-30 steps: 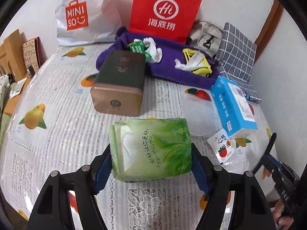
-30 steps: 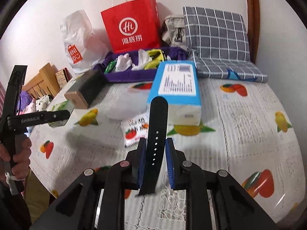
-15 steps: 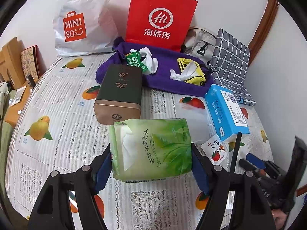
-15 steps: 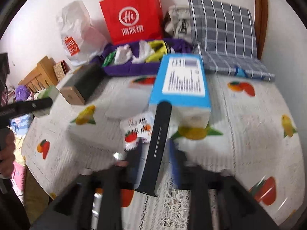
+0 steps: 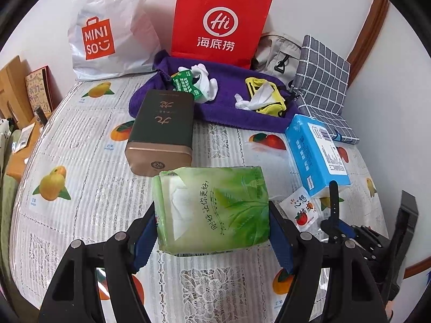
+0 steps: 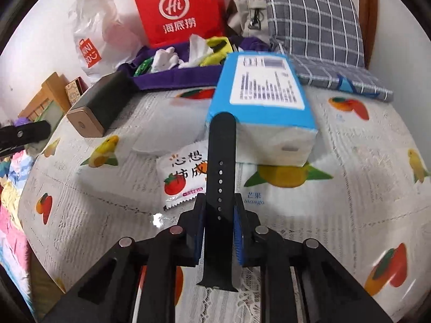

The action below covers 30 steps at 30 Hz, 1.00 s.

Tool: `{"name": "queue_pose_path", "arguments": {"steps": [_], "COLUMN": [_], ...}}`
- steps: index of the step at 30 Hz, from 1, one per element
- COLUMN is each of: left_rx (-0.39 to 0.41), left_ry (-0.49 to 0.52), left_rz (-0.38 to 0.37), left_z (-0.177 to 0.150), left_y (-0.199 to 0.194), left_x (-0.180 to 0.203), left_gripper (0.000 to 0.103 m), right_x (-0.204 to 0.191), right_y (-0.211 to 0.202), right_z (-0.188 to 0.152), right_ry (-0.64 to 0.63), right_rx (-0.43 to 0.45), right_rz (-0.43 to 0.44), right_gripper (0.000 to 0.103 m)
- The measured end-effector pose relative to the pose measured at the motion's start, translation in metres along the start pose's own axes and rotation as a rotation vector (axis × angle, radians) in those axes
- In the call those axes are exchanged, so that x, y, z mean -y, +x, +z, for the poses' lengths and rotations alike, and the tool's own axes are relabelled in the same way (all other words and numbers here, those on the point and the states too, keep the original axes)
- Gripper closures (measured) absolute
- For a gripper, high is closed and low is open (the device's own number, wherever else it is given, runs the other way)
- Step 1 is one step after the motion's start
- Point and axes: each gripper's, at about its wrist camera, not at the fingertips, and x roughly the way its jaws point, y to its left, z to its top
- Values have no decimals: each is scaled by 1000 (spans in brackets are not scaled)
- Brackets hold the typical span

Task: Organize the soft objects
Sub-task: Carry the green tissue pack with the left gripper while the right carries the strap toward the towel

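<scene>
**On the fruit-print table, both grippers carrying soft things toward the purple cloth**

On the round table with the white lace-and-fruit cloth (image 5: 80, 145), the gathering step is underway: soft items are being collected onto the purple towel (image 5: 223, 107) that is lying along the far edge, in front of the red paper bag (image 5: 221, 18) and the white plastic shopping bag (image 5: 113, 24). A white glove and crumpled tissue are already lying on that towel.

The left gripper (image 5: 212, 231) is pinching the green plastic pack of tissues (image 5: 212, 210) across its width, blue pads pressing on both ends, above the near edge of the table. Just beyond it the dark rectangular tin with a gold end (image 5: 161, 134) is sitting, and it is standing in the way of a straight path to the towel.

Near the right edge, the blue-and-white tissue pack (image 6: 261, 102) is resting, with a small white sachet printed with a tomato (image 6: 183, 177) just beside it.

The right gripper (image 6: 219, 226) is closing its jaws on the black perforated rubber watch strap (image 6: 221, 167), which is standing between the pads and pointing forward.

The next move, as I judge it, is calling for carrying each thing over or around the tin and the blue pack to the towel, then releasing.
</scene>
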Motion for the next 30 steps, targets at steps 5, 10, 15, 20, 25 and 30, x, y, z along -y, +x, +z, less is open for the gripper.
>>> {"name": "queue_pose_path", "arguments": {"steps": [5, 10, 15, 20, 25, 30], "left_rx": [11, 25, 42, 55, 68, 84], "left_ry": [3, 12, 17, 31, 35, 44], "left_rz": [3, 17, 28, 35, 53, 69], "left_z": [7, 15, 27, 39, 54, 74], "left_y": [-3, -7, -10, -11, -9, -6], "left_x": [1, 1, 1, 5, 7, 8], "left_gripper": [31, 31, 31, 31, 31, 31], "right_x": [-1, -1, 1, 1, -3, -6], "right_y": [-23, -46, -54, -58, -62, -62], "right_z": [11, 28, 51, 76, 103, 130], "right_ry": [-12, -17, -6, -10, -38, -51], "right_rx": [41, 94, 125, 157, 198, 220], "right_rz": [8, 26, 34, 38, 39, 43], "right_gripper": [84, 84, 84, 84, 84, 84]}}
